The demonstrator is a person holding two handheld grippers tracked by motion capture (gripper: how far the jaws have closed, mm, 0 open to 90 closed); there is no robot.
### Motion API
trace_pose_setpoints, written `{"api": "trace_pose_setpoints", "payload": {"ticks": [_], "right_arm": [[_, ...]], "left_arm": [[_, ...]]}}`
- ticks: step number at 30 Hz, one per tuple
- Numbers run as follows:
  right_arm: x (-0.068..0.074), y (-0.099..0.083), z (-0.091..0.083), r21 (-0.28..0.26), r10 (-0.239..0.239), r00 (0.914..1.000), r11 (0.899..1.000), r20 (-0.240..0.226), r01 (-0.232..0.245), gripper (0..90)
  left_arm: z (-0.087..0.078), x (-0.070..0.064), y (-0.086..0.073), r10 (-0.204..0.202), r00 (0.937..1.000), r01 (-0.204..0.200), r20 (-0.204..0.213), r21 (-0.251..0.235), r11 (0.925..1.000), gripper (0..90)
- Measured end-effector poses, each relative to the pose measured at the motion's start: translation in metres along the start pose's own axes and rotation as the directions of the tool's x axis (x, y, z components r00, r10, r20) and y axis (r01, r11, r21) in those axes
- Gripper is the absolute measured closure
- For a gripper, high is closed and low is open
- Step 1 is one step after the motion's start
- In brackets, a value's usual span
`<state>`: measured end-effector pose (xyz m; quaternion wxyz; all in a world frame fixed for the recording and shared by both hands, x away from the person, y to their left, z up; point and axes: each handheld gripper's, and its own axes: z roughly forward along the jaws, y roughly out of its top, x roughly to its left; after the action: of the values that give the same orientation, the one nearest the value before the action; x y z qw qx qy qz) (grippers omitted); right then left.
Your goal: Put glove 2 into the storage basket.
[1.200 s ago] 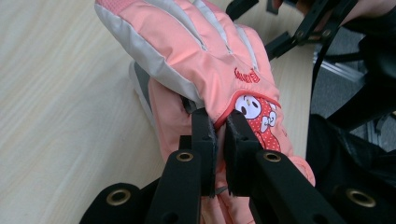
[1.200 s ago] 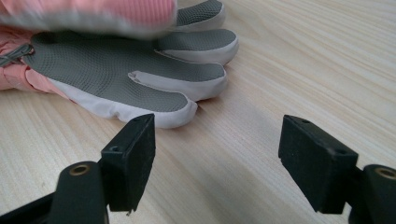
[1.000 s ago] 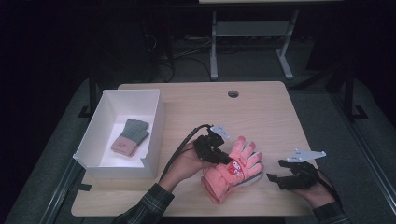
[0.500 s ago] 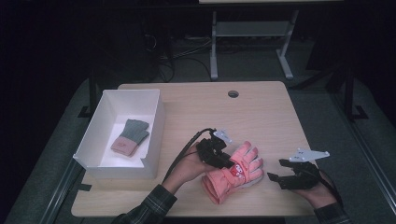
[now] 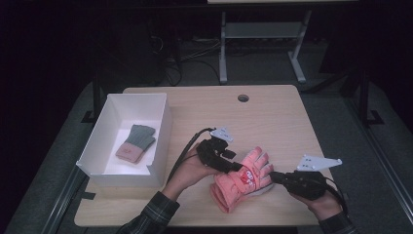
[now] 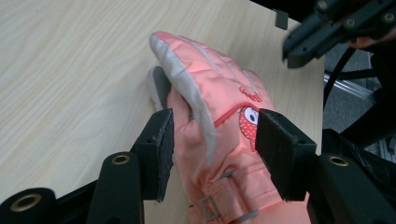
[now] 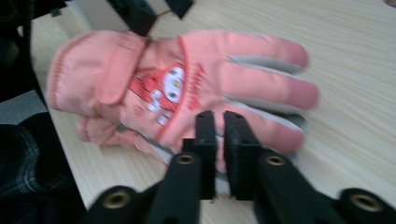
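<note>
From above, we see the pink glove (image 5: 241, 179) on the tabletop (image 5: 272, 122), and a small glove (image 5: 136, 143) in the white box (image 5: 160, 127). Our left tool (image 6: 212, 135) straddles the pink glove, jaws apart. Our right tool (image 7: 219, 123) is nearly closed, pinching its edge.

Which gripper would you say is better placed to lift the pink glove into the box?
Left, probably. The left gripper straddles the glove with open jaws and sits nearer the box. The right gripper looks shut, pinching only the glove's edge.
</note>
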<state>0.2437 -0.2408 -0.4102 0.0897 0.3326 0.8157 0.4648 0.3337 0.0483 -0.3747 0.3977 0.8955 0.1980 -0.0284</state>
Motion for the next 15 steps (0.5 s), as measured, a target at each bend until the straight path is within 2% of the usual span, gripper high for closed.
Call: {"api": "trace_pose_setpoints", "payload": {"ticks": [1, 2, 5, 9, 15], "right_arm": [[0.0, 0.0, 0.0, 0.0, 0.0, 1.0, 1.0, 0.0, 0.0, 89.3], [0.005, 0.004, 0.007, 0.002, -0.017, 0.9997, 1.0, -0.015, 0.017, 89.8], [0.012, 0.01, 0.019, 0.024, -0.027, 0.9989, 0.999, -0.039, 0.028, 89.9], [0.014, 0.011, 0.033, 0.056, -0.053, 0.9978, 0.997, -0.041, 0.055, 89.9], [0.014, 0.007, 0.042, 0.085, -0.053, 0.9979, 0.995, -0.039, 0.056, 90.0]], "left_arm": [[0.0, 0.0, 0.0, 0.0, 1.0, 0.0, 0.0, 0.0, 1.0, 45.2], [-0.001, 0.002, -0.001, -0.004, 1.0, 0.004, -0.005, -0.005, 1.0, 44.5], [-0.002, 0.003, -0.002, -0.005, 1.0, 0.005, -0.004, -0.005, 1.0, 41.0], [0.001, 0.004, -0.003, -0.013, 0.9999, 0.013, 0.001, 0.001, 0.9999, 35.5], [0.01, 0.005, -0.005, -0.013, 0.9999, 0.013, 0.003, 0.025, 0.9996, 30.7]]}}
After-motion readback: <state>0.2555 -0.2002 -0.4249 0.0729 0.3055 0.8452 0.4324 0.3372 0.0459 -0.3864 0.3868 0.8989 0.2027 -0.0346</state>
